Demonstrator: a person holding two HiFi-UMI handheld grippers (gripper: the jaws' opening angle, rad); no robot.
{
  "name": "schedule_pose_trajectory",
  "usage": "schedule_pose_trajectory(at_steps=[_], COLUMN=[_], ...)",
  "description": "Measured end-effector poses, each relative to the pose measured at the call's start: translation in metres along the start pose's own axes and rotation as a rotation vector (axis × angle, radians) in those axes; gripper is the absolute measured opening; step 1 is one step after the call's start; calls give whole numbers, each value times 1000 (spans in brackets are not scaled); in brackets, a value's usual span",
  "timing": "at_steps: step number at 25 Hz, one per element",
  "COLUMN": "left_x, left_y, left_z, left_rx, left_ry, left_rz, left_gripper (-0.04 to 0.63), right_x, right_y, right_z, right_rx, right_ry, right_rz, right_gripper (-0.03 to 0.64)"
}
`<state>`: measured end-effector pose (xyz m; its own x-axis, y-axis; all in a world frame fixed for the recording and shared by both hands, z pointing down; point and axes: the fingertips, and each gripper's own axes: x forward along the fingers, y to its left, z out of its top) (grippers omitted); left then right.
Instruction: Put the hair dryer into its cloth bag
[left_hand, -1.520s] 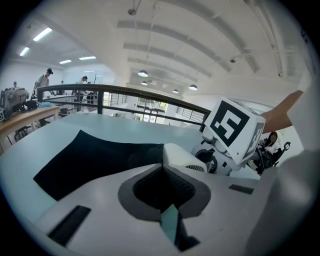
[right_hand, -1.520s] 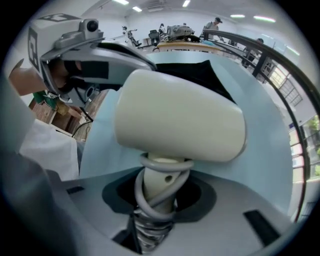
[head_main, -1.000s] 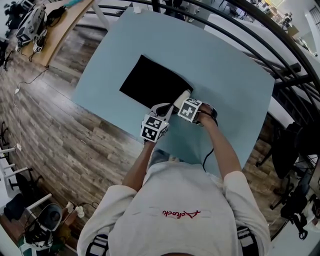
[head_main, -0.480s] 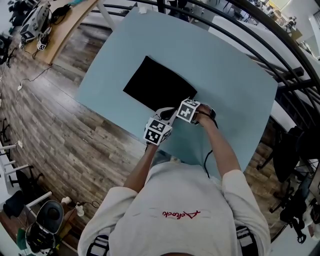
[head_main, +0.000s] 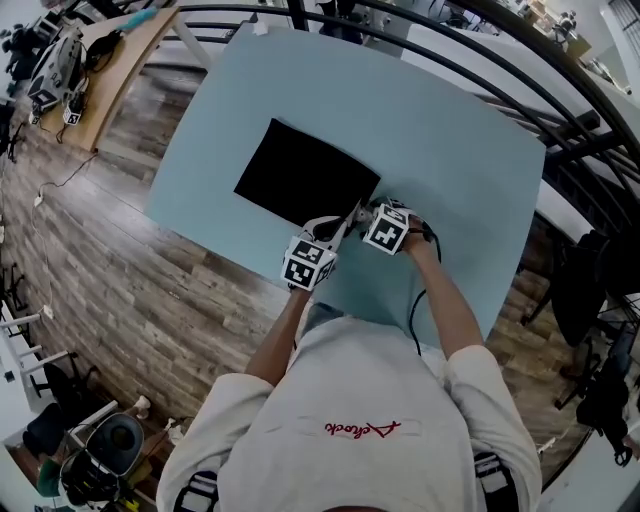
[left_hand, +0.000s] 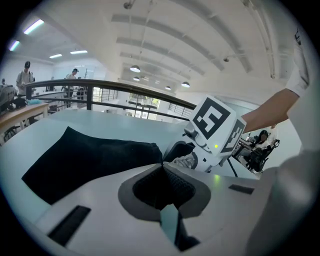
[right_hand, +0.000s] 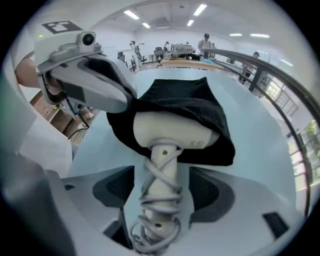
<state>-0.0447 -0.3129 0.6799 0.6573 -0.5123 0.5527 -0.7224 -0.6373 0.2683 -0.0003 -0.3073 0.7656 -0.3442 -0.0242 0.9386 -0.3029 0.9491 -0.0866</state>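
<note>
A black cloth bag (head_main: 300, 180) lies flat on the light blue table (head_main: 450, 130). My left gripper (head_main: 343, 218) is shut on the bag's mouth edge and holds it lifted (right_hand: 117, 97). The white hair dryer (right_hand: 170, 132) has its head inside the bag's mouth (right_hand: 200, 112). Its handle, wrapped in grey cord (right_hand: 160, 200), sticks out toward me. My right gripper (right_hand: 162, 192) has just been opening. Its jaws stand wide on either side of the handle, and the pads (right_hand: 212, 192) are clear of it. In the left gripper view the bag (left_hand: 85, 155) stretches away to the left.
The table's near edge (head_main: 250, 250) meets a wooden floor (head_main: 120, 290). A black railing (head_main: 520, 90) curves round the far side. A wooden bench with gear (head_main: 100, 50) stands at the top left. A black cable (head_main: 415, 310) hangs by the right forearm.
In the head view, the white dryer body that showed at the bag's near corner a second ago is now hidden. Both grippers stay at that corner.
</note>
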Motion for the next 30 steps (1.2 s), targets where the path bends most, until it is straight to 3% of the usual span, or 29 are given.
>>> schedule_pose_trajectory(at_steps=[8, 15, 23, 30], left_x=[12, 16, 17, 12], left_y=[-5, -7, -9, -8], left_z=[-4, -9, -6, -9], left_rx=[-11, -15, -8, -9], left_ry=[30, 44, 60, 62], left_rz=[5, 16, 23, 28], left_gripper=[12, 12, 12, 12], right_x=[-39, -47, -22, -24], right_y=[-11, -2, 6, 5], right_z=[-34, -77, -89, -87], right_rx=[18, 72, 97, 180], right_ry=[-99, -112, -82, -121], right_rz=[-55, -53, -61, -63], right_gripper=[339, 342, 340, 279])
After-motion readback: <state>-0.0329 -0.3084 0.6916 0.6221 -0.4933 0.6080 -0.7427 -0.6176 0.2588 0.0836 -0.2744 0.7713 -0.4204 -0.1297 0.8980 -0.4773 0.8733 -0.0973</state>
